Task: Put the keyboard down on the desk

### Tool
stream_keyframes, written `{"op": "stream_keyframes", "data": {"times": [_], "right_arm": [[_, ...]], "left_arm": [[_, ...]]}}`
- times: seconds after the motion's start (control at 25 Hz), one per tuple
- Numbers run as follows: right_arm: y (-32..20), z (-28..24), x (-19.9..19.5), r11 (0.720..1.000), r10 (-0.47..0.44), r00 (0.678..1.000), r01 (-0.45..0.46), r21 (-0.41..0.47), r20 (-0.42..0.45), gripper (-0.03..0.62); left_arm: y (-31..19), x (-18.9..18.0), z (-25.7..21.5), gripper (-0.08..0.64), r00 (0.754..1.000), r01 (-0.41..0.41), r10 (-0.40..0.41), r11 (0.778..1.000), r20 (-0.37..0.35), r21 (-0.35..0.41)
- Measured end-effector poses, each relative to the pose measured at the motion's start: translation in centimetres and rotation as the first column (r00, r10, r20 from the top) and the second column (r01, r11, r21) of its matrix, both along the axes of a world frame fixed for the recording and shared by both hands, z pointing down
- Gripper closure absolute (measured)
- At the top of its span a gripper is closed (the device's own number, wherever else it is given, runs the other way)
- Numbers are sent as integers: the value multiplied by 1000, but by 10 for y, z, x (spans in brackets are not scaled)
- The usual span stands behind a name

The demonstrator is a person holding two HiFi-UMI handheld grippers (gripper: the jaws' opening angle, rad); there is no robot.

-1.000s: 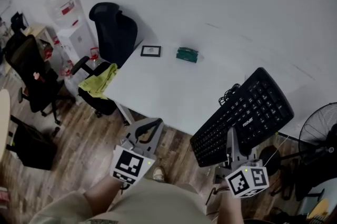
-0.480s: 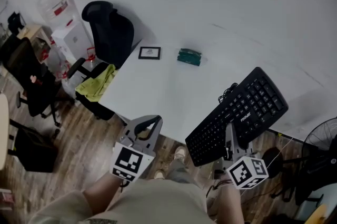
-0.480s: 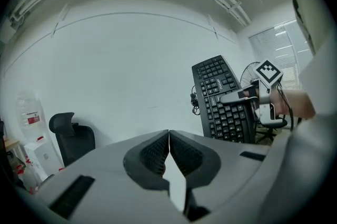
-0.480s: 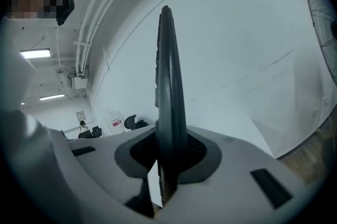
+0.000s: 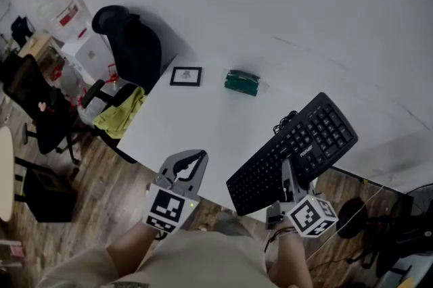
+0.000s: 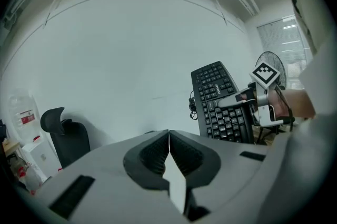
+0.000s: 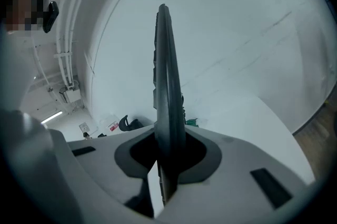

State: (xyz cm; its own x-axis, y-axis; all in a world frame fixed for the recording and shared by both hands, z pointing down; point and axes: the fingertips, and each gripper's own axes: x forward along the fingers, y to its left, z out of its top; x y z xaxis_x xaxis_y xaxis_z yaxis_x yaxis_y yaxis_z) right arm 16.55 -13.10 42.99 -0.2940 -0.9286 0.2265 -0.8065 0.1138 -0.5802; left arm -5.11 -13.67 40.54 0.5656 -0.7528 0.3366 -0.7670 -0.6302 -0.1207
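A black keyboard [image 5: 294, 151] is clamped in the right tongs [image 5: 286, 170], whose two jaws are clenched on its near long edge about midway along. It lies on a diagonal at the near right corner of the white tabletop [image 5: 203, 124], keys facing up, with its near left end jutting past the tabletop's near edge. Whether its underside touches the surface cannot be told from the head view. A dark cable [image 5: 284, 123] bunches at its far side. Seen from the right tongs [image 7: 168, 139] themselves, the keyboard [image 7: 167, 86] runs edge-on straight between the pads.

The left tongs [image 5: 197, 159] are clenched on nothing, jaws meeting tip to tip, and hang over the wooden floor [image 5: 101, 172] just off the tabletop's near edge, well left of the keyboard. The left gripper view shows those tongs [image 6: 168, 134] pressed together, with the keyboard [image 6: 218, 102] to the right beyond them.

At the tabletop's far side sit a small picture frame [image 5: 186, 76] and, to its right, a green object [image 5: 242, 82]. To the left stands a black office chair [image 5: 132, 43], with a yellow-green cloth [image 5: 120, 111] draped near it.
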Motion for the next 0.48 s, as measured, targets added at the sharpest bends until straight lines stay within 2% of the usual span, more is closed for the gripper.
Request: {"op": "stream_keyframes", "data": {"times": [0.24, 0.48], "right_arm": [[-56, 40, 22, 995, 55, 991, -43, -91, 124, 503], [-96, 90, 35, 977, 107, 968, -61, -202, 225, 502]], "left_arm": [[-49, 24, 20, 535, 999, 10, -9, 999, 34, -40], [-83, 43, 36, 535, 997, 27, -22, 997, 71, -66]]}}
